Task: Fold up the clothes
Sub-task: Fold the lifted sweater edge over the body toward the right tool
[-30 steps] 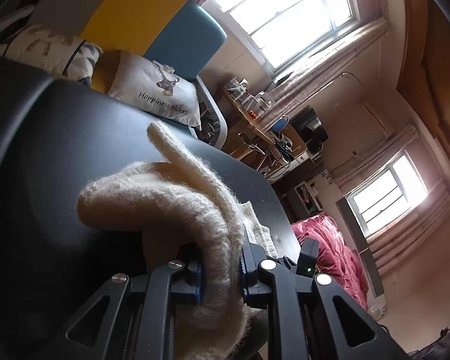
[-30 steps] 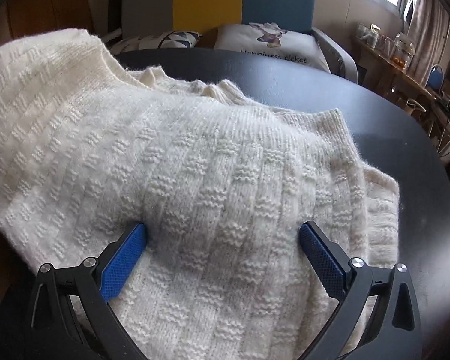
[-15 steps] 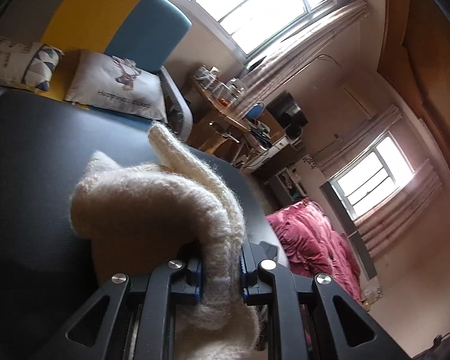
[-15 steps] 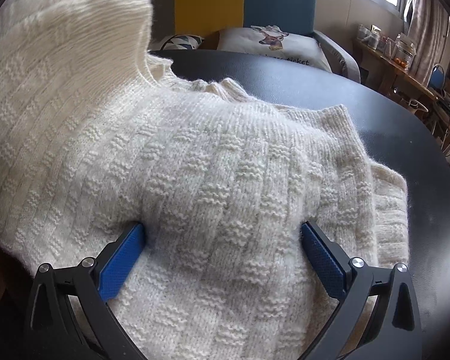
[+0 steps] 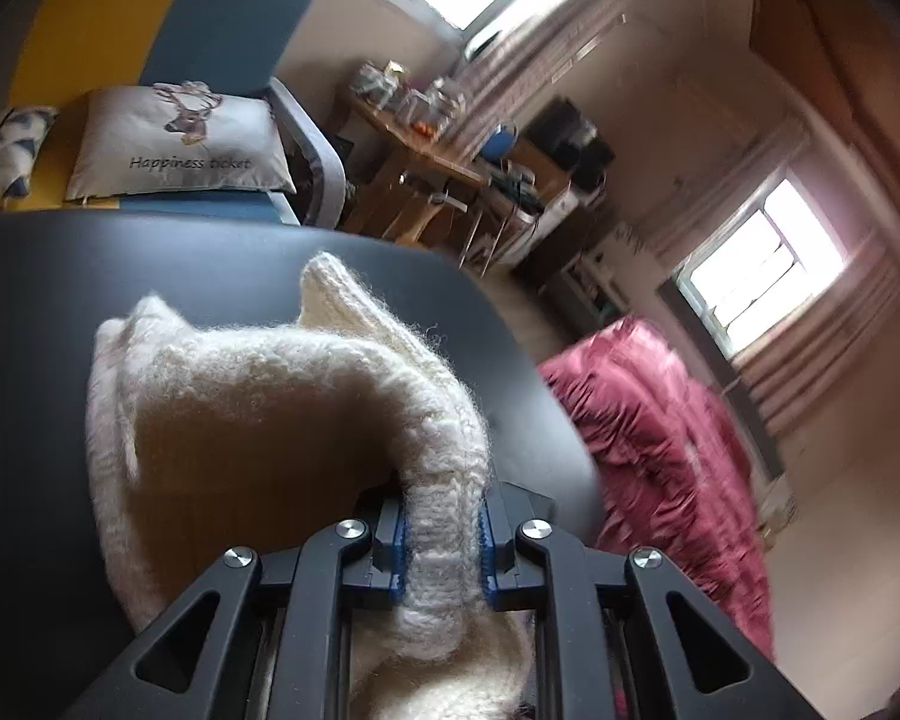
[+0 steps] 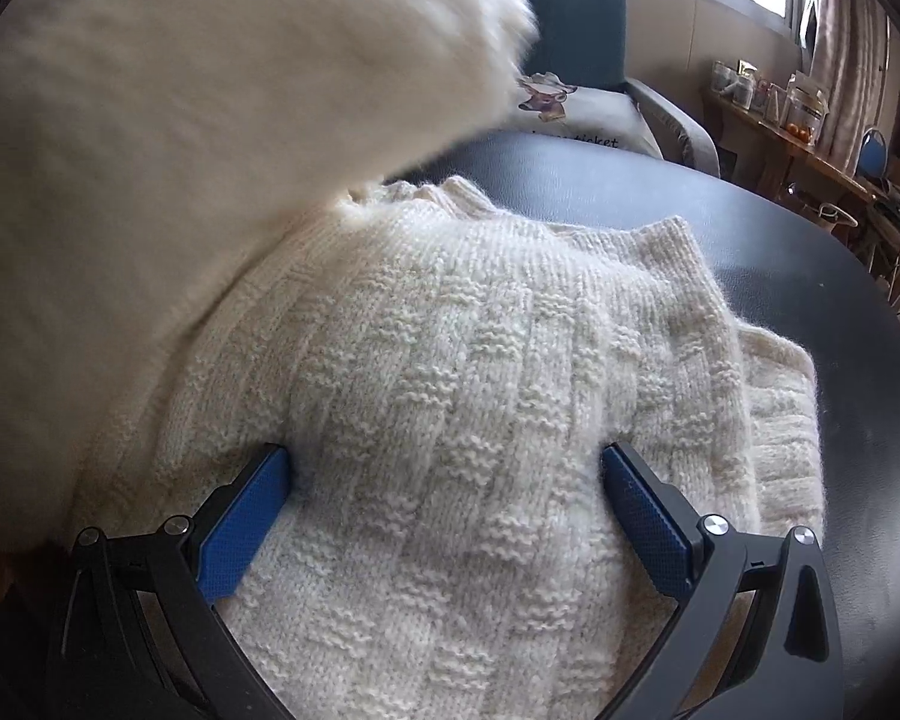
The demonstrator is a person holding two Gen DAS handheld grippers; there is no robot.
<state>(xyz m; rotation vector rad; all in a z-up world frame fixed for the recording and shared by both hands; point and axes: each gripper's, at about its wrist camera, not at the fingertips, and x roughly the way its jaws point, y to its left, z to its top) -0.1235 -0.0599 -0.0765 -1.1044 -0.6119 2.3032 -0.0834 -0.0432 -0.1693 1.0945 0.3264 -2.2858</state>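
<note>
The left gripper was clamped on the cream knit sweater's ribbed edge, lifting it over the black table, while the right gripper pressed wide-open jaws onto the sweater's flat part

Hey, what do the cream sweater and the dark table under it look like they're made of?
Sweater: looks like wool or a wool-like yarn, chunky knit with a fuzzy matte finish; raised basketweave blocks, ribbed edge and stray fibres show. The exact fibre can't be told.

Table: smooth, dark, slightly glossy top, possibly laminate or painted board; it shows soft window sheen and no grain.
</note>
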